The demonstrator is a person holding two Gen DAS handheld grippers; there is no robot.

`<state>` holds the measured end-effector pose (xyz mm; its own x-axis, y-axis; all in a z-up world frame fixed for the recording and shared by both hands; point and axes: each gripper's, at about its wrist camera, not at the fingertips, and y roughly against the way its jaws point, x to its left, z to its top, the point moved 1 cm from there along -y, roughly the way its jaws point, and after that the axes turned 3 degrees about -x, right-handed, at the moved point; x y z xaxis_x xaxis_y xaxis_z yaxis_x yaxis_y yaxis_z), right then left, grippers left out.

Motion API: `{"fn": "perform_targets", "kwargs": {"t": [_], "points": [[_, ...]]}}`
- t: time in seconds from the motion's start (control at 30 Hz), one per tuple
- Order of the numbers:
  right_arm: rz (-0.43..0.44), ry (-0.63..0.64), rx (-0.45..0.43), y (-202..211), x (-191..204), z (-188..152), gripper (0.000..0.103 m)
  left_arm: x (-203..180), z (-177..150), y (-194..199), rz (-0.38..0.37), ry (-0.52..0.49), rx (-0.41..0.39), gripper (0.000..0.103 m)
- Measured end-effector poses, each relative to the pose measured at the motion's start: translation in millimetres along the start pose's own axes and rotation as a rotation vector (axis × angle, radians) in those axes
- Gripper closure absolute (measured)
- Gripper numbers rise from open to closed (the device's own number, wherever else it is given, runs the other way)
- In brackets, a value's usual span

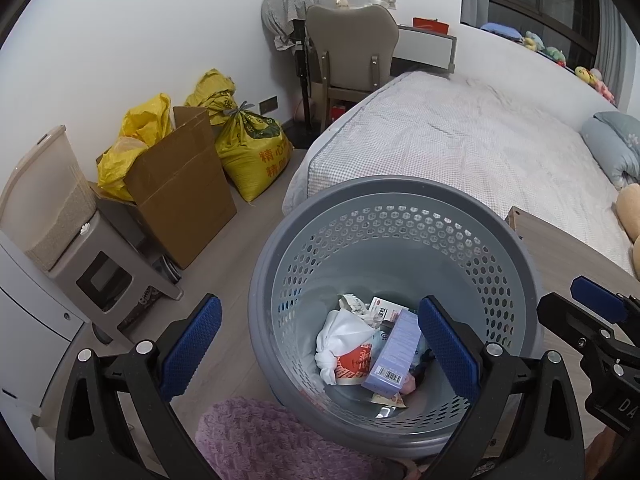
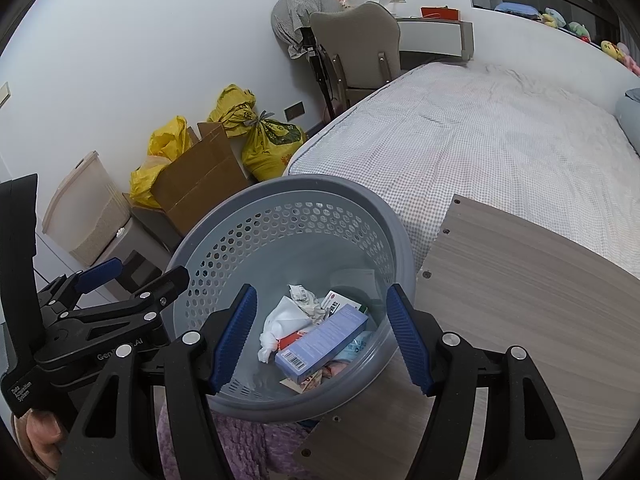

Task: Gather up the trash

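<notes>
1. several bits of trash already lie in the grey basket (image 1: pixel 400 216): a knotted white bag (image 1: pixel 340 340), a purple box (image 1: pixel 394 356), crumpled paper (image 2: pixel 304 294).
2. left gripper (image 1: pixel 320 350) hovers over the basket, jaws apart, holding nothing.
3. right gripper (image 2: pixel 322 338) likewise apart and empty.
4. the worktop (image 2: pixel 540 280) shows no trash; collection looks nearly done.

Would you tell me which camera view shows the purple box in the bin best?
The right wrist view: the purple box lies whole between the open fingers. In the left wrist view, a blue finger pad hides part of the box.
</notes>
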<state>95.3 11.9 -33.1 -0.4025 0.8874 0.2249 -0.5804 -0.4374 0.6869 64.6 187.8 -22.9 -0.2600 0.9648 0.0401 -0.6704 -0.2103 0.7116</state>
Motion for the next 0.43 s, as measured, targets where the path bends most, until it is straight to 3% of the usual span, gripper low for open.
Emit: {"fn": "perform_targets", "kwargs": {"t": [0.43], "points": [[0.002, -0.002, 0.000, -1.0, -0.8, 0.1, 0.038, -4.6, 2.1, 1.6, 0.000, -0.006, -0.011, 0.006]]}}
